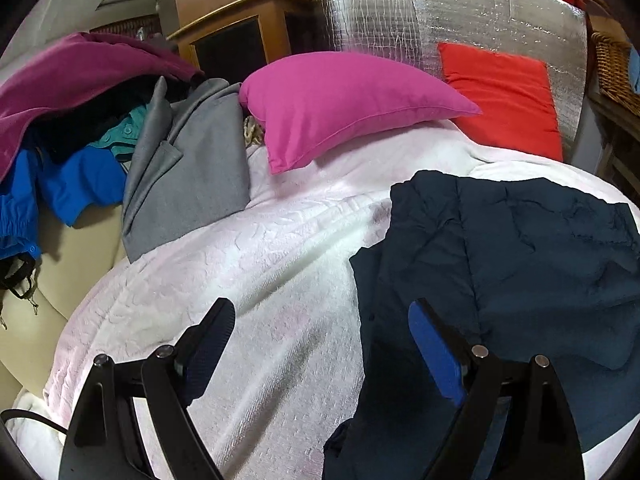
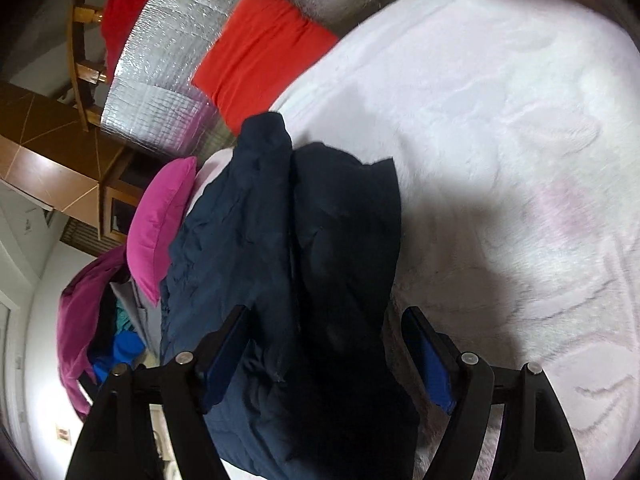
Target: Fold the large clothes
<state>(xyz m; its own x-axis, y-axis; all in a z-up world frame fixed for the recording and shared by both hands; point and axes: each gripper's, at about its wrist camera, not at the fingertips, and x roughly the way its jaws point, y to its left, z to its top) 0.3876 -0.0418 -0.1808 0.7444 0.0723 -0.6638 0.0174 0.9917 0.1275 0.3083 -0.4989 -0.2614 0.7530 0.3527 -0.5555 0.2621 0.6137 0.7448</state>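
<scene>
A dark navy padded jacket (image 1: 520,248) lies crumpled on a white fluffy blanket (image 1: 260,264) covering the bed. My left gripper (image 1: 320,320) is open above the blanket at the jacket's left edge, its right finger over the dark fabric. In the right wrist view the jacket (image 2: 288,240) lies bunched in a ridge across the blanket (image 2: 500,140). My right gripper (image 2: 324,328) is open, its jaws wide on either side of the jacket's near end; whether they touch the fabric is unclear.
A pink pillow (image 1: 340,100) and an orange-red pillow (image 1: 504,96) lie at the head of the bed against a silver foil wall (image 1: 460,12). A pile of clothes, grey (image 1: 188,168), blue (image 1: 72,184) and magenta (image 1: 72,76), lies at the left. A wicker basket (image 1: 616,68) stands far right.
</scene>
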